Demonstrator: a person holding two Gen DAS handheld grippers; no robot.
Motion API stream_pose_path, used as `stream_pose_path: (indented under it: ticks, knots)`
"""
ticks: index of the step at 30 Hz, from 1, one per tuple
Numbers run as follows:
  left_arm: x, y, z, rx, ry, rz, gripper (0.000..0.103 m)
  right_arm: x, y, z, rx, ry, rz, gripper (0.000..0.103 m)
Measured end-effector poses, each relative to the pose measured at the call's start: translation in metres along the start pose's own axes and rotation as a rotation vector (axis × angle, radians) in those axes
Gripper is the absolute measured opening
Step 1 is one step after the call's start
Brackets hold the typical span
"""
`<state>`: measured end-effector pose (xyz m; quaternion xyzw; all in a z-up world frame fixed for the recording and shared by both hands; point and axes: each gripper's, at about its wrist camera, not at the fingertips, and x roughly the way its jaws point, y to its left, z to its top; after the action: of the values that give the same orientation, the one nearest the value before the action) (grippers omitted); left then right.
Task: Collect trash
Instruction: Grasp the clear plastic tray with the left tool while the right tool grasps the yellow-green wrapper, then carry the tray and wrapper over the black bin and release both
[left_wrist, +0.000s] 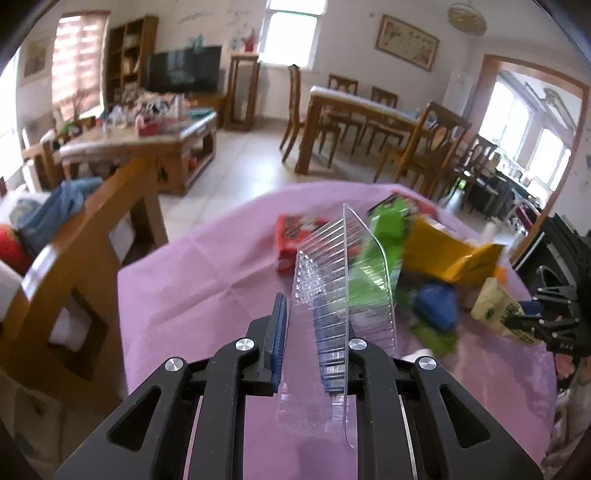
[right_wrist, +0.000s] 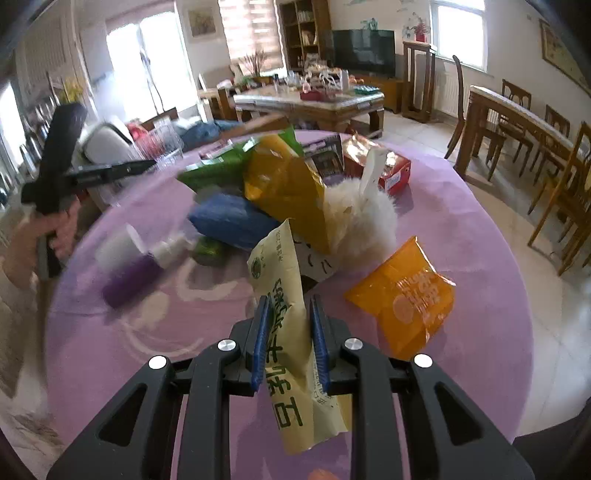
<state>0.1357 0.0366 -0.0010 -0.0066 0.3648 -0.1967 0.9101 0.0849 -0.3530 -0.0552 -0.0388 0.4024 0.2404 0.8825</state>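
Lengthwise, the pale wrapper runs away between the clamped right fingers; left fingers pinch the upright clear tray.

This was a lived-in family home, an open living and dining room. A dark television stood against the far wall beside a wooden bookshelf, with a cluttered wooden coffee table before it. A long dining table was ringed by wooden chairs, a framed picture hung above, and pale tiles covered the floor.
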Motion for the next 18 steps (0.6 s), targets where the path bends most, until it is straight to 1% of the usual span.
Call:
stream_pose_path:
  ticks: [3, 5, 6, 9, 11, 13, 16, 18]
  knots:
    - [-0.017, -0.019, 0.002, 0.009, -0.033, -0.01, 0.016, -0.02, -0.001, -0.006, 0.036, -0.045, 0.042, 0.022]
    - [-0.028, -0.036, 0.003, 0.011, -0.053, -0.038, 0.016, -0.036, -0.005, -0.011, 0.06, -0.085, 0.059, 0.022]
    - [-0.031, -0.043, 0.005, 0.016, -0.057, -0.05, 0.016, -0.044, -0.008, -0.013, 0.073, -0.105, 0.062, 0.022]
    - [-0.04, -0.082, 0.006, 0.054, -0.07, -0.094, 0.016, -0.075, -0.021, -0.023, 0.124, -0.181, 0.049, 0.022]
    - [-0.041, -0.11, 0.007, 0.08, -0.075, -0.133, 0.016, -0.094, -0.032, -0.032, 0.155, -0.23, 0.022, 0.022]
    - [-0.041, -0.146, 0.007, 0.116, -0.084, -0.171, 0.016, -0.116, -0.044, -0.04, 0.188, -0.286, -0.021, 0.022]
    - [-0.036, -0.201, 0.008, 0.149, -0.099, -0.25, 0.016, -0.153, -0.068, -0.057, 0.255, -0.384, -0.092, 0.022]
    - [-0.028, -0.234, 0.007, 0.165, -0.105, -0.304, 0.016, -0.182, -0.087, -0.074, 0.306, -0.457, -0.166, 0.022]
